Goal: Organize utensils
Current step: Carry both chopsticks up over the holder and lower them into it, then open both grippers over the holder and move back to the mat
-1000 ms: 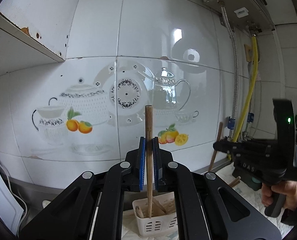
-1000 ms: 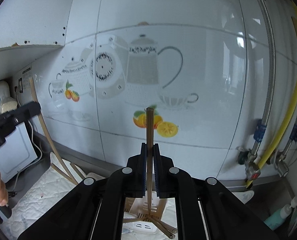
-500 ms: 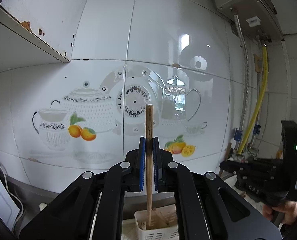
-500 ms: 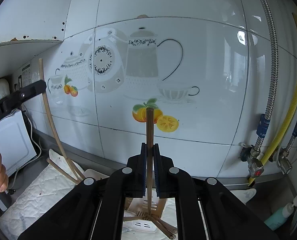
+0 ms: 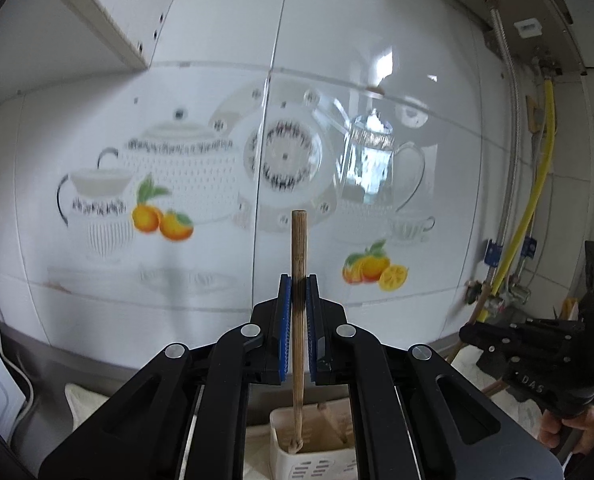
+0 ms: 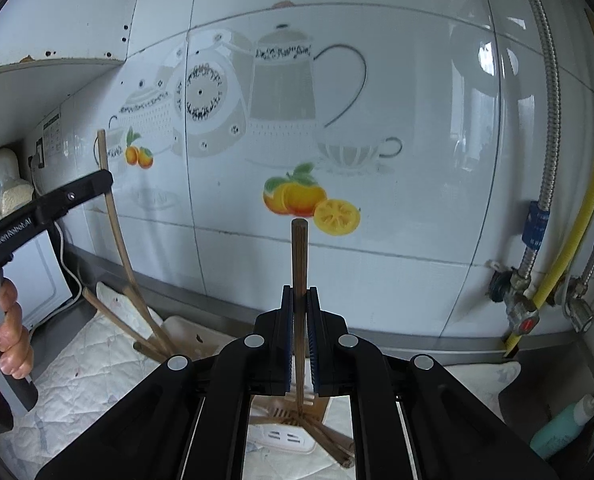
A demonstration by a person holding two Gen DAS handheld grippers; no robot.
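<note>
Left claw [image 5: 297, 312]: pressed together on a wooden chopstick [image 5: 299, 264], held upright, its lower end dipping into the white utensil caddy [image 5: 285, 450] on the worktop.
Right claw [image 6: 299, 320]: pinching a second, darker chopstick [image 6: 299, 264], also upright, over a slotted wooden spatula [image 6: 287, 410] and loose sticks.
Step in hand, as I judge it: dropping each stick into the caddy.
Doing it well: keep the stick vertical, lower until its tip is well inside the caddy wall, then spread the claw only slightly so the stick slides straight down rather than tipping out.
Watch for: sticks already leaning in the caddy [image 6: 153, 332] could deflect a newcomer; aim for the open side.
Count, claws: two, both holding.
Count, chopsticks gripped: two.
Count, sticks leaning in the caddy: about three besides the one the left claw holds.
Count, loose sticks by the spatula [image 6: 329, 440]: at least two; overlap hides more.
Count, caddies: one.
Worktop [image 6: 81, 368]: covered by a quilted white mat.
</note>
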